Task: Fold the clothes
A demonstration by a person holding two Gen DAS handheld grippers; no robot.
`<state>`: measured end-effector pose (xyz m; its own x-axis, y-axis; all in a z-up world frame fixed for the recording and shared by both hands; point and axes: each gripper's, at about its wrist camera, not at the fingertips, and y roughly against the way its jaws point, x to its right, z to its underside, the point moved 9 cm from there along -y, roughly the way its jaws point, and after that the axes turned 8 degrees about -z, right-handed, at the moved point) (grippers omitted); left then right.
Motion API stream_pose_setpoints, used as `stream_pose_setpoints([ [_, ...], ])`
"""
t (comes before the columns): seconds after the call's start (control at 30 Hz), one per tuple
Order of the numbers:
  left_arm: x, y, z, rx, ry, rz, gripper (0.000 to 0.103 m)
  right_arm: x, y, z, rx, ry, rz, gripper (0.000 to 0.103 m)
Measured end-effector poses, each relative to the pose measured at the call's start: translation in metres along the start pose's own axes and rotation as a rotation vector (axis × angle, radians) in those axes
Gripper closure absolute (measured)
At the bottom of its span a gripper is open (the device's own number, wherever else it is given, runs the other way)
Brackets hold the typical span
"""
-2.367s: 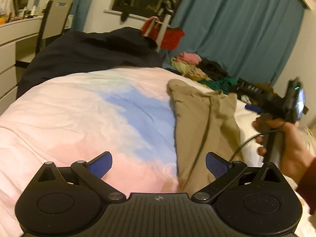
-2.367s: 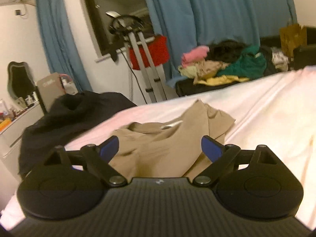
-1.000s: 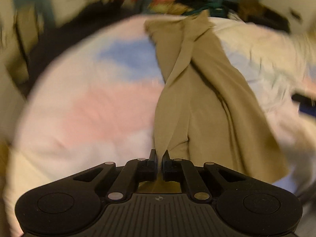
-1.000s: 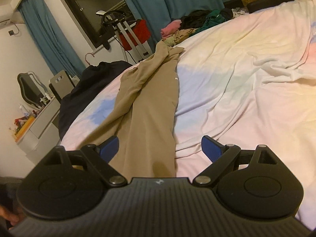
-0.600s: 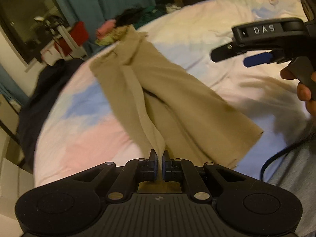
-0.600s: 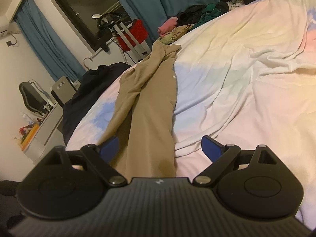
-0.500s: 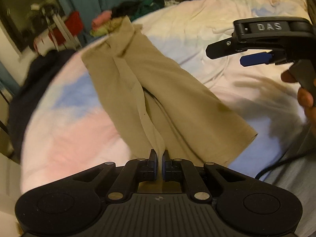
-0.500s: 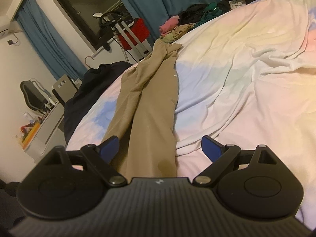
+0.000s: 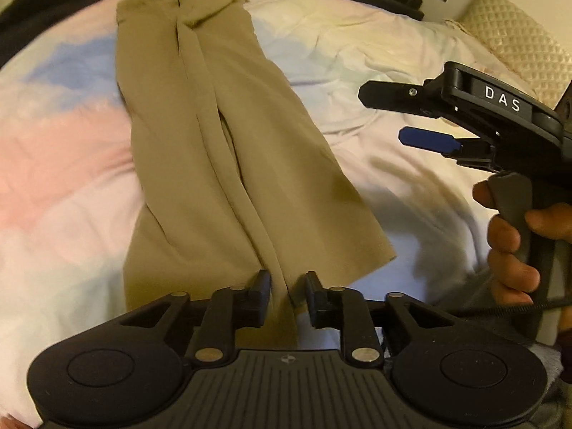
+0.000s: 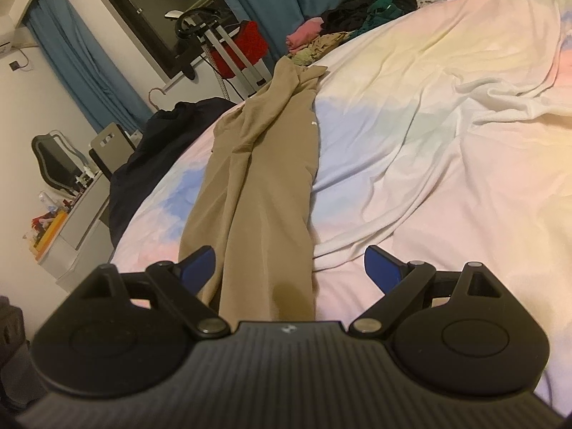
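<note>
On the pastel-sheeted bed, long tan fabric trousers lie lengthwise and unfolded. My left gripper has its jaws slightly apart around a hem; my right gripper hovers with jaws wide. Every fold remains, I judge.

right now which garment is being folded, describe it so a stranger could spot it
Start at the big bed with the pastel pink, blue and white cover. Stretched lengthwise along it lie khaki trousers, legs toward the left claw. Unlike the pile of clothes beyond the bed, they are spread flat and alone.
</note>
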<state>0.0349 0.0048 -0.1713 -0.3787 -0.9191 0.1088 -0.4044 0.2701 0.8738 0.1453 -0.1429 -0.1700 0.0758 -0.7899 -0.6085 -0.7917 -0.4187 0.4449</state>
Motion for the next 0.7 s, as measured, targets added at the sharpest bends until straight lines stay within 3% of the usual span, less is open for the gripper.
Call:
stream_pose_setpoints([
  [0.13,-0.01,0.011,-0.002,0.011,0.088,0.092,0.051,0.003,0.0,0.002,-0.004,-0.013,0.003,0.011],
  [0.23,-0.021,0.021,-0.004,0.031,0.172,0.153,0.046,0.005,0.0,0.002,-0.005,-0.036,-0.006,0.011],
  [0.33,-0.038,0.023,-0.008,0.046,0.259,0.142,0.04,0.006,-0.001,0.003,-0.007,-0.051,-0.013,0.012],
  [0.53,-0.082,0.014,-0.009,0.02,0.467,0.057,0.037,0.005,0.0,0.003,-0.012,-0.058,-0.029,0.012],
  [0.7,-0.103,0.003,-0.006,-0.015,0.575,0.016,0.036,0.006,-0.003,0.007,-0.031,-0.063,-0.023,0.012],
])
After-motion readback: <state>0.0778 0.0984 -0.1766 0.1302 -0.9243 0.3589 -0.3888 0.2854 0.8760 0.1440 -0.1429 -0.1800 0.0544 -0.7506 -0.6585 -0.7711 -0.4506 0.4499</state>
